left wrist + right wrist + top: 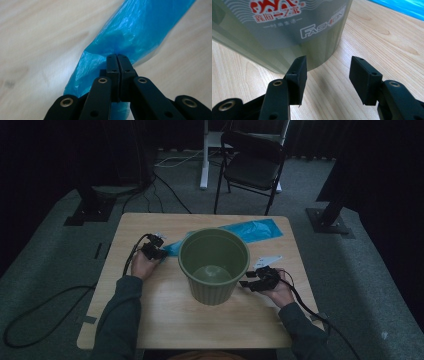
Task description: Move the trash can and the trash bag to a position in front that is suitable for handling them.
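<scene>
An olive-green plastic bin (pixel 212 292) stands upright at the middle of the wooden table (pixel 175 320). A flat blue plastic bag (pixel 255 230) lies behind it and stretches toward the left. My left gripper (pixel 162 251) sits at the bag's left end. In the left gripper view the jaws are pressed together, and my left gripper (pixel 117 56) is shut on a fold of the bag (pixel 140 30). My right gripper (pixel 245 282) rests low on the table at the bin's right side. Its view shows my right gripper (pixel 328 72) open and empty, just short of the bin's printed wall (pixel 287 37).
A black folding chair (pixel 252 162) and a white stand leg (pixel 205 155) are on the carpet beyond the table. Cables trail from both grippers off the table's left and right edges. Bare tabletop lies in front of the bin.
</scene>
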Motion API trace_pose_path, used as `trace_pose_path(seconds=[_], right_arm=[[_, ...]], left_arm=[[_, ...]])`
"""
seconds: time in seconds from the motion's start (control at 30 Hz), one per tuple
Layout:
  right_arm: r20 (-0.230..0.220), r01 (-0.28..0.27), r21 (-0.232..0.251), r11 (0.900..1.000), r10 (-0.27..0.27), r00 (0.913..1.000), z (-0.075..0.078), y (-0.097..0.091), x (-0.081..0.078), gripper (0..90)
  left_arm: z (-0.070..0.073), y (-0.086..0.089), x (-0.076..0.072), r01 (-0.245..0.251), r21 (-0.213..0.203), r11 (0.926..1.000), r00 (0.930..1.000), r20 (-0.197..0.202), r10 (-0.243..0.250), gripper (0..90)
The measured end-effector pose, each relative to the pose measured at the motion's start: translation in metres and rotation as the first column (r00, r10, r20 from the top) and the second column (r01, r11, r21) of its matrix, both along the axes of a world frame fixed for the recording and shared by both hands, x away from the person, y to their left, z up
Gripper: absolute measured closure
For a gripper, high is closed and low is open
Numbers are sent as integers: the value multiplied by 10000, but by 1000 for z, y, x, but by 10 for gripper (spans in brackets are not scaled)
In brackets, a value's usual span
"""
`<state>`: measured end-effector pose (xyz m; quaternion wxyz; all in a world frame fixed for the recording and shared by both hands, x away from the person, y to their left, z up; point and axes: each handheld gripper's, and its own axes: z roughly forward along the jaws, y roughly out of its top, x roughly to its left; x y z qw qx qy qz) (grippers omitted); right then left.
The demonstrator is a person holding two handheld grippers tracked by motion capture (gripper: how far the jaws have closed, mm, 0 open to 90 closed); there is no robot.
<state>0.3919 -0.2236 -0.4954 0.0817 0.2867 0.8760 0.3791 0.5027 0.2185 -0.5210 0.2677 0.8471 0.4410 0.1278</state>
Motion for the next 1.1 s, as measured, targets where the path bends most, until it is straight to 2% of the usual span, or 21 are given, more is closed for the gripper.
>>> trace_pose_path(seconds=[0.13, 0.27, 0.4, 0.47, 0.5, 0.53, 0.57, 0.67, 0.7, 0.73, 0.77, 0.93, 1.03, 1.1], right_arm=[[-50, 69, 70, 10000, -69, 10000, 0, -1, 0, 477], [-9, 21, 67, 10000, -21, 10000, 1, 0, 0, 477], [-51, 13, 54, 10000, -13, 10000, 0, 1, 0, 477], [-49, 7, 49, 10000, -7, 10000, 0, 1, 0, 477], [-60, 5, 56, 10000, -4, 10000, 0, 1, 1, 477], [-63, -6, 54, 10000, 7, 10000, 0, 1, 1, 477], [-85, 14, 51, 10000, -14, 10000, -1, 2, 2, 477], [-75, -25, 23, 10000, 26, 10000, -1, 4, 3, 477], [-62, -44, 19, 10000, 44, 10000, -1, 4, 3, 477], [-62, -44, 19, 10000, 44, 10000, -1, 4, 3, 477], [-74, -61, 30, 10000, 61, 10000, -1, 5, 2, 476], [-36, -38, 23, 10000, 38, 10000, 0, 3, 2, 476], [-52, -19, 40, 10000, 20, 10000, 0, 2, 2, 476], [-45, -21, 25, 10000, 21, 10000, 0, 1, 2, 476]], left_arm=[[-1, 22, -18, -17, -293, 9996, 9999, -145, 13, 888], [-1, 41, -42, 183, -464, 9988, 9997, -156, -190, 888], [-1, 55, -72, 330, -254, 9991, 9994, -123, -333, 887], [-1, 57, -78, 330, -231, 9992, 9994, -103, -332, 869], [0, 58, -83, 358, -60, 9993, 9993, -73, -359, 869], [4, 58, -87, 347, -12, 9994, 9992, 175, -347, 806], [7, 56, -88, 376, -164, 9992, 9987, 353, -370, 708], [18, 44, -87, 612, -452, 9971, 9938, 951, -567, 602], [24, 34, -83, 804, -498, 9955, 9903, 1173, -741, 584], [24, 34, -83, 804, -498, 9955, 9903, 1173, -741, 569], [27, 23, -78, 930, -547, 9942, 9878, 1299, -853, 569], [29, -15, -55, 1433, -582, 9880, 9813, 1379, -1342, 546], [24, -34, -41, 1679, -494, 9846, 9784, 1302, -1603, 532], [18, -45, -29, 1731, -510, 9836, 9797, 1110, -1667, 528]])
